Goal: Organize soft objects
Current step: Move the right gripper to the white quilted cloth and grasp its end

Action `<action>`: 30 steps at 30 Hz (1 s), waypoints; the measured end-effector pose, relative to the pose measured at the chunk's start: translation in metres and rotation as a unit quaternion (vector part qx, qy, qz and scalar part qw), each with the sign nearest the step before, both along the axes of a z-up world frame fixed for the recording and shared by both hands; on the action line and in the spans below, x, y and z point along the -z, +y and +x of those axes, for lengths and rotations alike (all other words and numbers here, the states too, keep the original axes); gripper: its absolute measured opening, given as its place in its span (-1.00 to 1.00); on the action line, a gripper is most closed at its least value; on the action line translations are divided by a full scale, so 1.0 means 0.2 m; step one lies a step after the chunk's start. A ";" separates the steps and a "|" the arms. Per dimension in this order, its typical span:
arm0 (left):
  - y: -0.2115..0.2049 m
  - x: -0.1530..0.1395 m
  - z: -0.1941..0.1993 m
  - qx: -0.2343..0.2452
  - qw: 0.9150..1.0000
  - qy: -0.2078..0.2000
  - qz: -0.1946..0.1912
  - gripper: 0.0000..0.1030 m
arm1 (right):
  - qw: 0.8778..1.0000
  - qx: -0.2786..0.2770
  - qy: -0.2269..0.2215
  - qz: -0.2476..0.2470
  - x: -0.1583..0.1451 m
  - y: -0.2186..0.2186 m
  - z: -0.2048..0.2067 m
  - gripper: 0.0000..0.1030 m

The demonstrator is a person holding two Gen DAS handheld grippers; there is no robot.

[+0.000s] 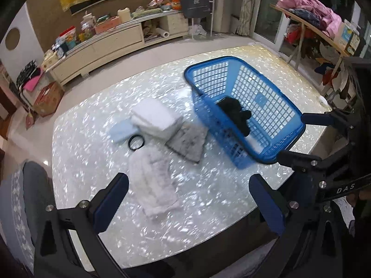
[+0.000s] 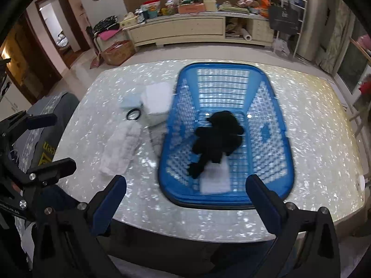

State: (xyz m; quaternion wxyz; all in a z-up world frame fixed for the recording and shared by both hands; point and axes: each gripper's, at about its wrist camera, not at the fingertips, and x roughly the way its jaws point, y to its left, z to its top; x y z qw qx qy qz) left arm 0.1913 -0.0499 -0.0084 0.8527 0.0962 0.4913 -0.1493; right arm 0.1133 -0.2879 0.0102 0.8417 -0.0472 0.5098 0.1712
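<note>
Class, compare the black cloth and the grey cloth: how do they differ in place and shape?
The black cloth lies crumpled inside the blue basket; the grey cloth lies flat on the table, outside the basket. The black one partly covers a white cloth; the grey one has white folded cloths beside it. Both are soft fabric.

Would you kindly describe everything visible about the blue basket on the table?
The blue basket is an oblong plastic laundry basket with lattice walls and floor, a solid rounded rim, and a small solid patch in one long wall. It stands upright on the pearly table. Inside lie a crumpled black cloth and a white folded cloth partly under it. Neither gripper touches it.
</note>
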 end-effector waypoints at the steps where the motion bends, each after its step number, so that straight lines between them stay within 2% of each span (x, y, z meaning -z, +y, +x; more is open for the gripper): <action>1: 0.04 0.01 -0.01 -0.004 1.000 0.001 -0.004 1.00 | 1.000 -0.003 0.002 -0.002 0.01 0.03 0.00 1.00; 10: 0.32 0.08 -0.09 -0.032 0.999 0.003 -0.005 1.00 | 0.998 -0.049 0.023 -0.026 0.10 0.33 0.05 1.00; 20: 0.63 0.24 -0.11 -0.085 0.996 0.029 -0.021 1.00 | 0.991 -0.100 0.083 0.004 0.29 0.58 0.13 1.00; 28: 0.79 0.41 -0.09 -0.114 0.992 0.044 -0.009 1.00 | 0.985 -0.108 0.135 -0.016 0.47 0.74 0.20 1.00; 30: 0.82 0.45 -0.08 -0.118 0.992 0.045 -0.010 1.00 | 0.984 -0.111 0.137 -0.038 0.53 0.79 0.22 1.00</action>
